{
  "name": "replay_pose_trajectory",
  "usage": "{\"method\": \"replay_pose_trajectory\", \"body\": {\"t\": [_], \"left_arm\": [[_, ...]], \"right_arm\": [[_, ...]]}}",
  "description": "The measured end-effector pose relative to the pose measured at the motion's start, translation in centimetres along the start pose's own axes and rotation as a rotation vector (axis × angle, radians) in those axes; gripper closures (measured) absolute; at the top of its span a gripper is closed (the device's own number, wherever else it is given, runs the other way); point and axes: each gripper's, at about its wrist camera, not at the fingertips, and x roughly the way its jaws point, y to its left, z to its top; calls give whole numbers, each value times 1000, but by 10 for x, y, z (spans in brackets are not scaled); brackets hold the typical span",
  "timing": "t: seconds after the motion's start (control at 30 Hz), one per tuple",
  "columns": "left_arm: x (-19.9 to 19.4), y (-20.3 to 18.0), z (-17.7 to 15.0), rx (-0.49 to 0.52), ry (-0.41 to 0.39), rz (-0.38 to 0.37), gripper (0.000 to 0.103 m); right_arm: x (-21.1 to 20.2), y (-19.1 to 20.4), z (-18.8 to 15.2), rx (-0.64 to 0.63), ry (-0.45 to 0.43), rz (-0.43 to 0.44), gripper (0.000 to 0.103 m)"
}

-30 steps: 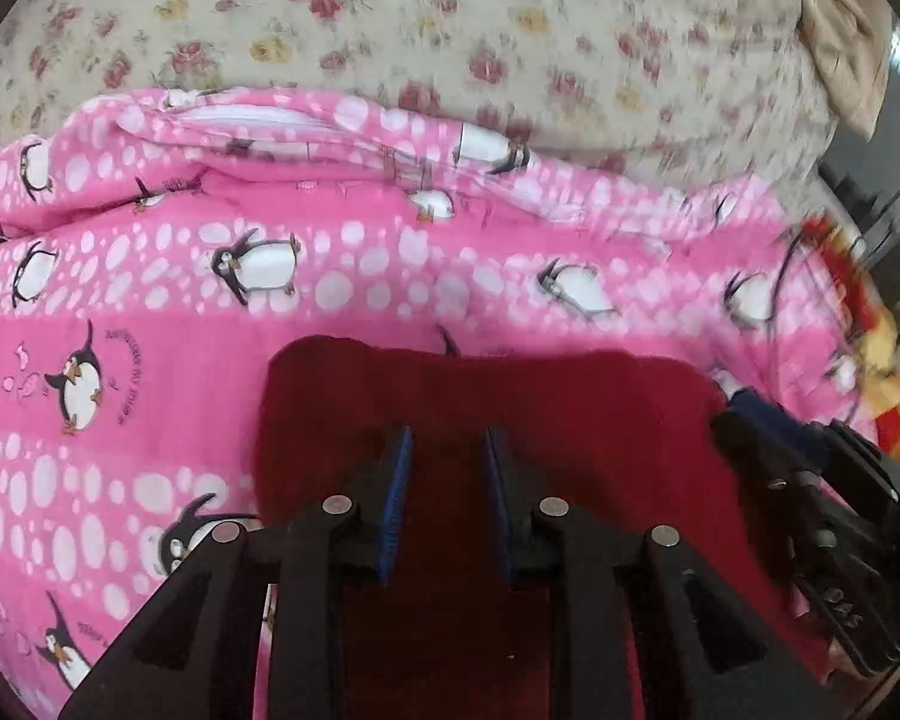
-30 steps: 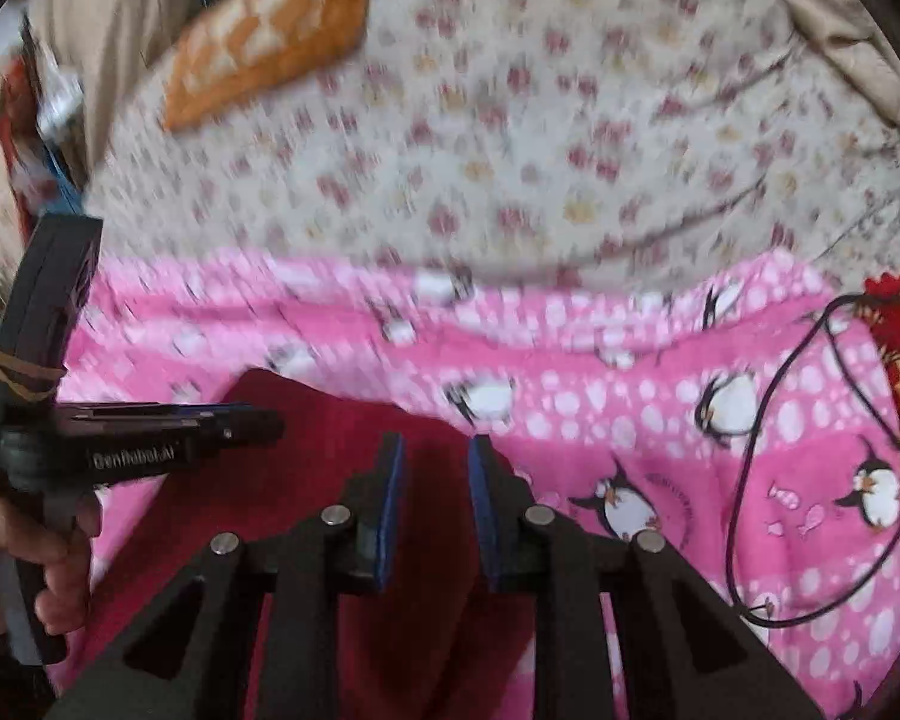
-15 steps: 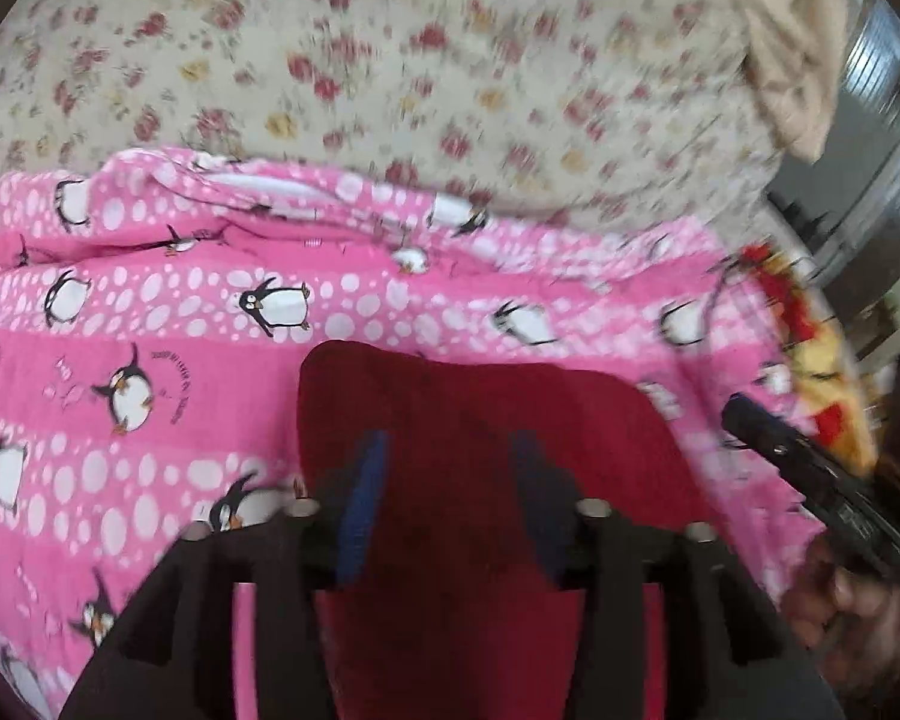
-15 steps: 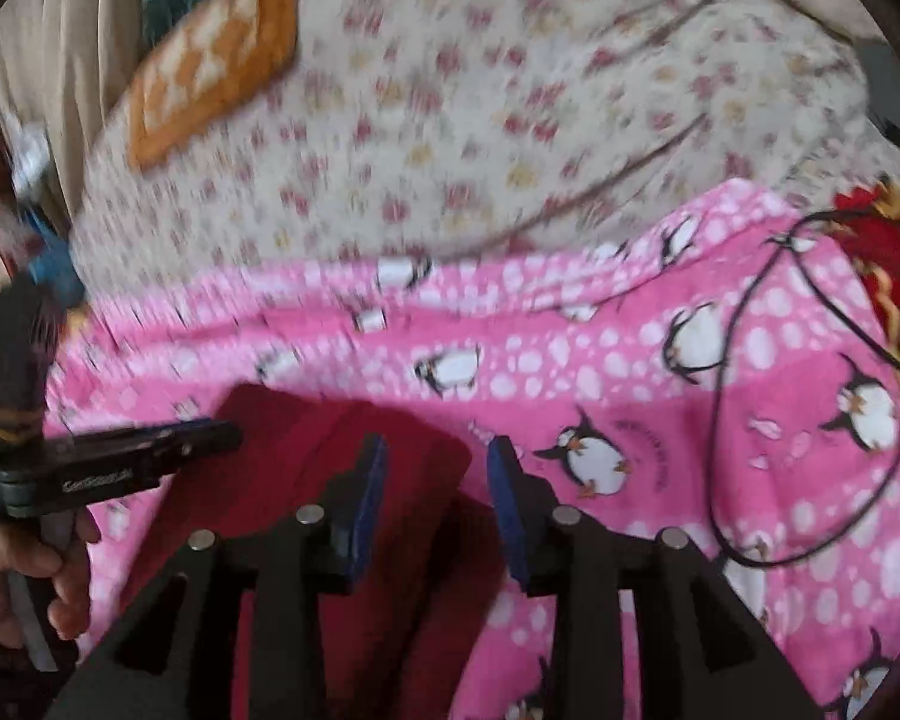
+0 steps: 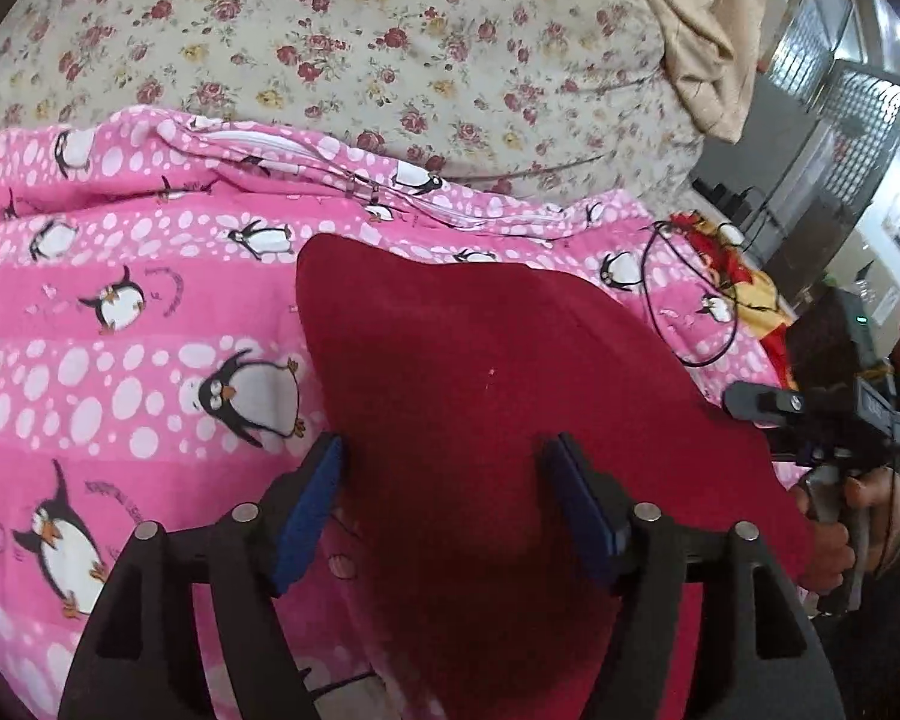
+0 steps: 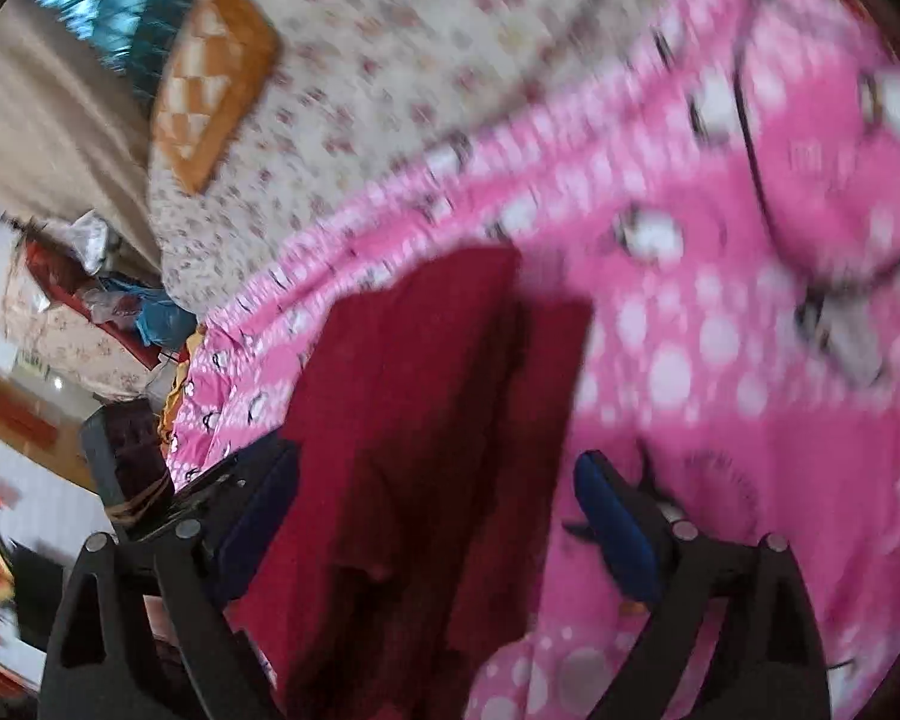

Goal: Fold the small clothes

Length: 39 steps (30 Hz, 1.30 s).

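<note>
Both fingers apart — red garment between, unpinched.

Bedroom in a home. Bed takes up most of the view w/ a pink penguin-print blanket over a cream rose-print quilt. Orange checked cushion up by the far end, beige curtain beside it. Cluttered shelf w/ bags & bits along the wall. Black cable trails across the bedding.
</note>
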Motion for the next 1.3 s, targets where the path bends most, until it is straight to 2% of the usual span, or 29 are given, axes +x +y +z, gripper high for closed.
{"method": "replay_pose_trajectory", "body": {"t": [0.17, 0.3, 0.4, 0.47, 0.5, 0.53, 0.6, 0.7, 0.87, 0.93, 1.0, 1.17, 1.3], "left_arm": [[1, 16, -3, -74, 13, -84, 45], [7, 18, -4, -107, 26, -101, 40], [7, 17, -6, -130, 27, -98, 39], [7, 15, -8, -125, 23, -83, 39], [7, 13, -8, -125, 21, -76, 37], [8, 11, -9, -122, 19, -70, 36], [8, 7, -11, -105, 9, -45, 34], [8, 3, -12, -89, 0, -11, 33], [8, 3, -12, -89, -3, 0, 32], [8, 4, -12, -86, -3, 3, 32], [8, 4, -12, -84, -4, 8, 32], [8, 3, -13, -84, -3, 7, 31], [8, 4, -13, -83, -4, 7, 31]], "right_arm": [[8, -6, 2, 56, -13, 126, 6], [34, 4, 8, -6, 23, 52, 5], [43, 19, 9, -91, 15, 8, 4], [43, 23, 6, -123, 5, -15, 12], [41, 25, 5, -149, 0, -49, 26], [39, 23, 4, -161, 0, -79, 36], [35, 18, 3, -154, 0, -79, 39], [35, 15, 1, -171, -7, -94, 37], [44, 16, 1, -158, -2, -90, 24], [48, 20, -1, -187, 4, -96, 14], [53, 27, -3, -235, 12, -120, 11], [52, 27, -4, -238, 3, -120, 13], [49, 25, -4, -229, -12, -130, 22]]}}
